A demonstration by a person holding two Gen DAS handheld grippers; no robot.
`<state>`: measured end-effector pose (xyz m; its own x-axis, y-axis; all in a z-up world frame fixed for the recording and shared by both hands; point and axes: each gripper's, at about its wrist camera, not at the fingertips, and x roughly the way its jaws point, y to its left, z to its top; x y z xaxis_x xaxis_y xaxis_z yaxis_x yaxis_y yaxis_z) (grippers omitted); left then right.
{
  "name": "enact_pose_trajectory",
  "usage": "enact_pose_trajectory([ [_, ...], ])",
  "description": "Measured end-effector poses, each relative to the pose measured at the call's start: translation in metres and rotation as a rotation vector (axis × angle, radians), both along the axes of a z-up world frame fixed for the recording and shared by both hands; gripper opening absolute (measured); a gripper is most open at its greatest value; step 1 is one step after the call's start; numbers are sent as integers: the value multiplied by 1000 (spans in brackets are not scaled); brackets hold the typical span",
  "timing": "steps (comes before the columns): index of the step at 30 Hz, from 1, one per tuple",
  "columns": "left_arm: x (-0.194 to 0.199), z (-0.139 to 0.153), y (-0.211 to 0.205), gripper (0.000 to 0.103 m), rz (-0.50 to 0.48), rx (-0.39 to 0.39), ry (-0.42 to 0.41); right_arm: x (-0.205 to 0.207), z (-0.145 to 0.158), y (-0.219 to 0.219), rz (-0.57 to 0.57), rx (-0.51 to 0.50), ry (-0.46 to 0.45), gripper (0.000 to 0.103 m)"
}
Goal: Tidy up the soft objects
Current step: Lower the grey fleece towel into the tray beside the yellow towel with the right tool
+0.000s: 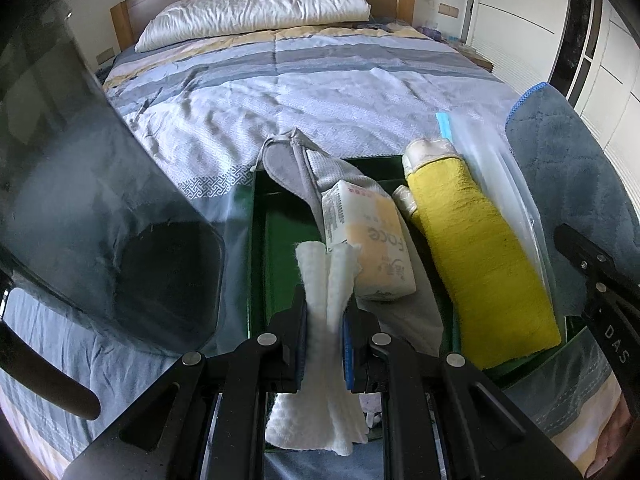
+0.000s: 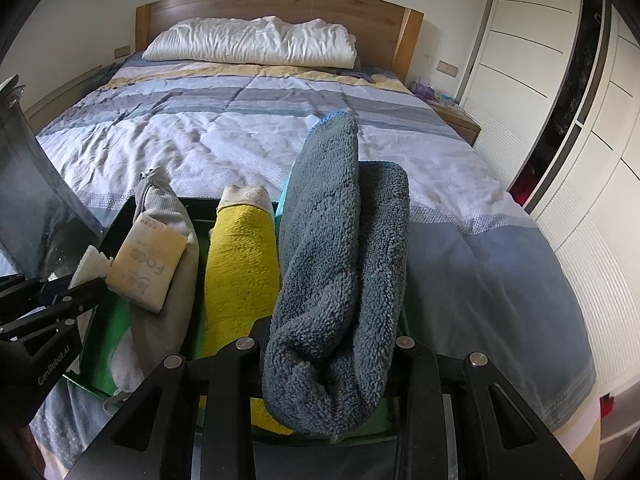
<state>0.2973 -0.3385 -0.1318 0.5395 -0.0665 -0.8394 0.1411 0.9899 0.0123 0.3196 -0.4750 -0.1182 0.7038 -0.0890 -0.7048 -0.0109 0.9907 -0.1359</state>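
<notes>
While the left wrist view looks down over a green tray (image 1: pixel 260 240) set on the bed (image 1: pixel 320 92), the left gripper (image 1: pixel 325 344) stands at 6 o'clock with its fingers clamped on a folded white cloth (image 1: pixel 320 280); the cloth rises between the blue pads and hangs below them; just beyond it, toward 12 o'clock, a pack of face tissues (image 1: pixel 368 240) lies on a grey pouch (image 1: pixel 300 172) in the tray; at 3 o'clock a yellow towel roll (image 1: pixel 480 248) lies beside a clear zip bag (image 1: pixel 492 168); a blue-grey fluffy towel (image 1: pixel 560 160) fills the 2 o'clock edge, with the right gripper's dark arm below it.

In the right wrist view, the right gripper (image 2: pixel 328 344) at 6 o'clock has its fingers closed on the blue-grey fluffy towel (image 2: pixel 340 260), which stands folded up toward 12 o'clock over the tray's (image 2: pixel 104 320) right end; the yellow towel roll (image 2: pixel 240 264) lies just left of it; the tissue pack (image 2: pixel 148 268) rests on the grey pouch (image 2: pixel 160 204) at 9 o'clock; the left gripper (image 2: pixel 86 286) holds the white cloth (image 2: pixel 92 266) there; a white pillow (image 2: pixel 252 40) lies against the wooden headboard (image 2: pixel 280 4).
</notes>
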Motion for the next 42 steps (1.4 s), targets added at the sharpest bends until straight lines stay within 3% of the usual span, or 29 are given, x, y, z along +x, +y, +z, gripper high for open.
enact_pose_trajectory([
  [28, -3, 10, -6, 11, 19, -7, -34, 5, -2, 4, 16, -16, 7, 31],
  [42, -2, 9, -4, 11, 22, -11, -30, 18, -9, 4, 8, -23, 39, 37],
])
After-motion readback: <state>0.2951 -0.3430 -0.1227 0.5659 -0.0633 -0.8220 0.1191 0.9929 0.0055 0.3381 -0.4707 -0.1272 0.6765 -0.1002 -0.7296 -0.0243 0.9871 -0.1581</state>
